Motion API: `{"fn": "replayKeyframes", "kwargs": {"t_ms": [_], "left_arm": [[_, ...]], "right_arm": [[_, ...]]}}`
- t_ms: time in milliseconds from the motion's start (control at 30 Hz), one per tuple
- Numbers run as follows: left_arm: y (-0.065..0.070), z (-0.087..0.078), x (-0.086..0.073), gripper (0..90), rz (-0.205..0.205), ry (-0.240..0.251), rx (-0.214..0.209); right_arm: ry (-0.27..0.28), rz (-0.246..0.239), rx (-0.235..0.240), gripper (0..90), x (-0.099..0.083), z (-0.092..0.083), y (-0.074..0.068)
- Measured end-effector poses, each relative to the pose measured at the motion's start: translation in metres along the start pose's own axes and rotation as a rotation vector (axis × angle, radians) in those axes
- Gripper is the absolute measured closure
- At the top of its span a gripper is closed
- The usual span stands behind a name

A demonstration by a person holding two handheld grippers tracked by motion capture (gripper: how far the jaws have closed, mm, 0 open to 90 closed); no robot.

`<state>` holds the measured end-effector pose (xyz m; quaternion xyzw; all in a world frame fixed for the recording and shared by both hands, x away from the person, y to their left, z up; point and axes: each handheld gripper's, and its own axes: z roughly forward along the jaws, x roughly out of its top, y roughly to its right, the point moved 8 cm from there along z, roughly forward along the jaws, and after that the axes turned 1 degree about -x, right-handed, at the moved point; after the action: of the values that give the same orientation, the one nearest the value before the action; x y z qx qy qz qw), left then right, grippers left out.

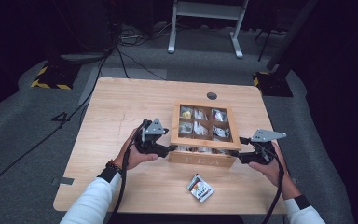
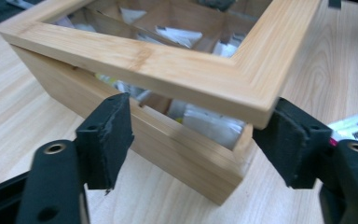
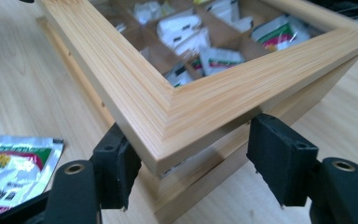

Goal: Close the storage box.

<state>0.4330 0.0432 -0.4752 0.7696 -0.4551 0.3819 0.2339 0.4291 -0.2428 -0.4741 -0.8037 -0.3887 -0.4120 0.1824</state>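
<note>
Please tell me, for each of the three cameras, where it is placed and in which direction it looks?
High view: above the person's side, looking forward and down on the table; both forearms, left gripper and right gripper show.
Left gripper view: rides the left gripper, facing a corner of the wooden box.
Right gripper view: rides the right gripper, facing another corner under the raised lid.
Shared: the box, and the packet on the table.
</note>
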Motion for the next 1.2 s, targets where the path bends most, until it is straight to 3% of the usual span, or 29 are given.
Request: {"fn": "replayKeyframes", "kwargs": {"t_ms": [100, 233, 367, 500, 600, 833, 1067, 1200], "left_arm": [[0.005, 0.005, -0.004, 26.3, 0.015, -0.025, 0.004], [0.007, 0.005, -0.006, 25.4, 0.006, -0.018, -0.003], [0.010, 0.005, -0.008, 24.8, 0.002, -0.019, 0.000], [0.013, 0.005, -0.010, 24.7, 0.003, -0.025, 0.003], [0.015, 0.001, -0.014, 24.6, 0.009, -0.023, 0.002], [0.018, -0.006, -0.025, 23.6, 0.012, -0.038, 0.013], [0.019, -0.018, -0.057, 21.7, 0.017, -0.096, 0.034], [0.018, -0.024, -0.069, 19.9, 0.004, -0.097, 0.035]], "right_arm": [[-0.030, -0.013, -0.010, 33.3, -0.007, 0.004, -0.004], [-0.032, 0.004, -0.001, 33.3, -0.012, 0.002, -0.006], [-0.057, -0.011, -0.008, 32.9, -0.019, 0.003, -0.009], [-0.042, -0.007, -0.002, 32.2, -0.019, 0.000, -0.011], [0.008, 0.012, 0.010, 35.1, -0.014, -0.007, -0.012], [0.015, -0.009, -0.001, 35.7, -0.013, -0.011, -0.017], [0.074, -0.013, 0.010, 40.4, -0.002, -0.021, -0.020], [0.098, -0.007, 0.009, 41.4, 0.002, -0.025, -0.019]]}}
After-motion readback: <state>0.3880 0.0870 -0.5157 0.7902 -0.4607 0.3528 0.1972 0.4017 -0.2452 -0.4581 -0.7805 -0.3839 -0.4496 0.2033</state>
